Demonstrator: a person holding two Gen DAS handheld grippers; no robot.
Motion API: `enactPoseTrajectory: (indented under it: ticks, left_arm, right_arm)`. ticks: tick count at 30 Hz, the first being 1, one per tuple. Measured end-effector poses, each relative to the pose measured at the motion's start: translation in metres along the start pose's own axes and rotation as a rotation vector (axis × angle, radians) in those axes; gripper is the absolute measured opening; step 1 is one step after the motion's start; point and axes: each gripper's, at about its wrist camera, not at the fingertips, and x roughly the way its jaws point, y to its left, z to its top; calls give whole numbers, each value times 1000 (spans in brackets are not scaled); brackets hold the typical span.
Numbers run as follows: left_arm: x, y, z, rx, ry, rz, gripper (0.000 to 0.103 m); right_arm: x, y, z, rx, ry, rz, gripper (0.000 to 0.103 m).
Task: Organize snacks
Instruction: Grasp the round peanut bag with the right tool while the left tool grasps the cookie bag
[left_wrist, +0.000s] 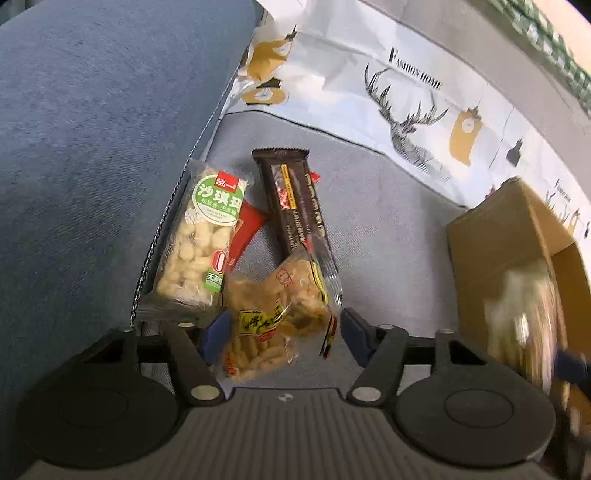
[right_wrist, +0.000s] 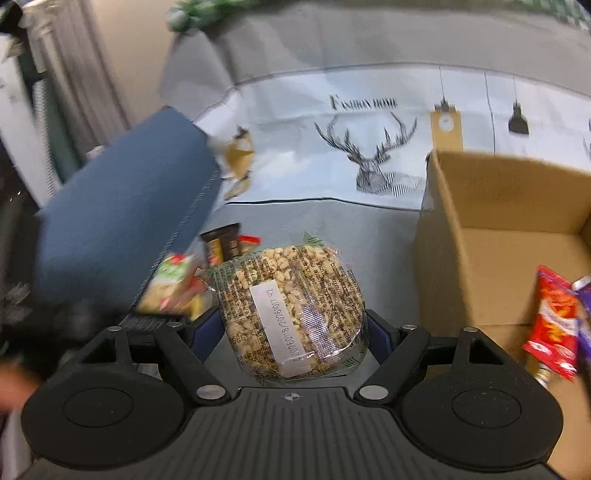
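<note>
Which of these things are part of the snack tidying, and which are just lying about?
Part of the job:
- cereal bag in the right claw
- rice cracker packet between the left claw's fingers
- green-label snack
- brown bar
- cardboard box
- red packet inside it

Just lying about:
- blue cushion
- deer-print cloth
</note>
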Motion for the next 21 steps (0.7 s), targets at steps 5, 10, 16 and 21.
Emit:
enactPoseTrajectory:
  ticks: [5,10,16,21]
  left_arm:
    - [-4,5,-5,-73,17,-11,56]
    - [-10,9,-5,-48,-4,-4,57]
    - [-14,4,-2,-14,-50,-19,68]
    - [-1,-16,2,80,-37,6,86]
  right_arm:
    - [-39,22,-23,-165,31,91,81]
    - [-33,26,-46,-231,96,123,81]
    - [8,22,-65,-254,165,83,81]
    - [36,15,-85,-273,196,22,82]
